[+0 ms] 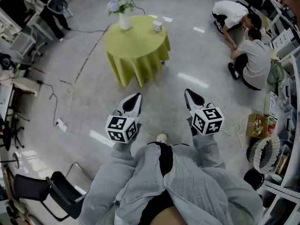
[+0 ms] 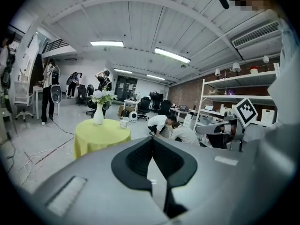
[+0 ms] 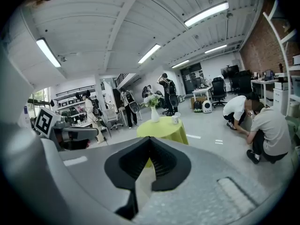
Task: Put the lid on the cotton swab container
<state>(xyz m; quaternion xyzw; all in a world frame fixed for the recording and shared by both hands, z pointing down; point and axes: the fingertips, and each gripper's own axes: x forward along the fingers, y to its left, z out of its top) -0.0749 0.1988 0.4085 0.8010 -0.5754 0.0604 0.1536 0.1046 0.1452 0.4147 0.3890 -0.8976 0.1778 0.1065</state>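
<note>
Both my claws are pressed together with nothing between them. The left gripper (image 1: 135,100) and the right gripper (image 1: 189,95) hang just in front of me over bare floor. The cotton swab container (image 1: 157,26) sits far off on the right part of the round yellow-green table (image 1: 136,50), to the right of the flower vase (image 1: 124,19) and well apart from both claws. It is too small from here for me to pick out the lid. I judge the container to be light, thin plastic, smooth and easily tipped. I'd pinch the lid gently across its rim and steady the body low down with the other claw.
</note>
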